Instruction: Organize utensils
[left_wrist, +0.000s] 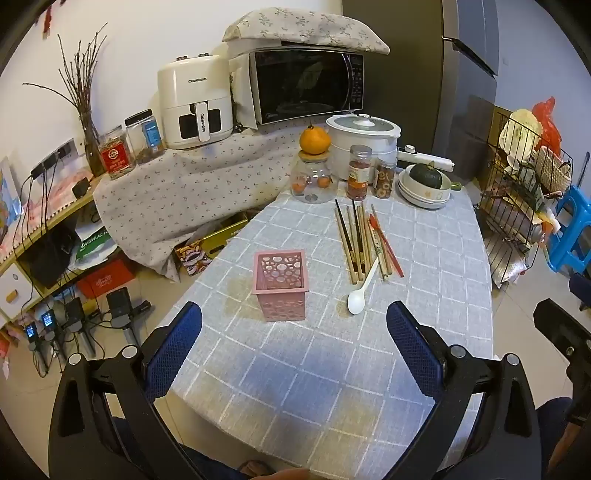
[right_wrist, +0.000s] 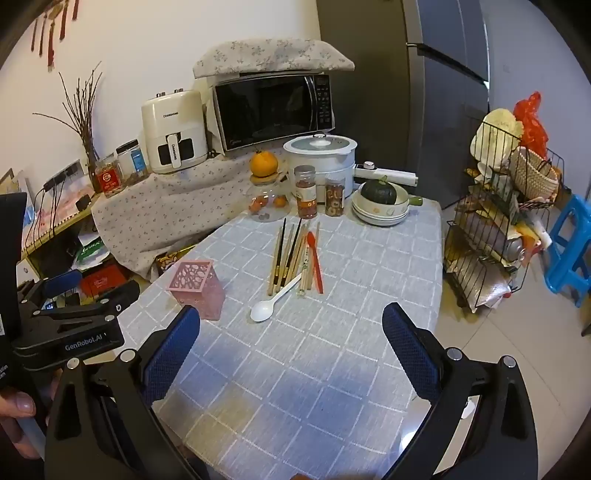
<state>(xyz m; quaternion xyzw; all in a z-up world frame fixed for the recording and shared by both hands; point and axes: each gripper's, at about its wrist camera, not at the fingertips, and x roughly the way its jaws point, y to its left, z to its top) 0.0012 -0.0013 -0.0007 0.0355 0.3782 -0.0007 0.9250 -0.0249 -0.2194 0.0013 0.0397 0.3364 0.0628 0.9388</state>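
Observation:
A pink perforated holder stands upright and empty on the grey checked tablecloth; it also shows in the right wrist view. To its right lie several wooden and black chopsticks, a red spoon and a white spoon; the right wrist view shows the chopsticks, red spoon and white spoon. My left gripper is open and empty, above the table's near edge. My right gripper is open and empty, short of the white spoon.
Jars, a glass jar with an orange on top, a white pot and stacked bowls with a squash line the far table edge. A wire rack and a blue stool stand right of the table.

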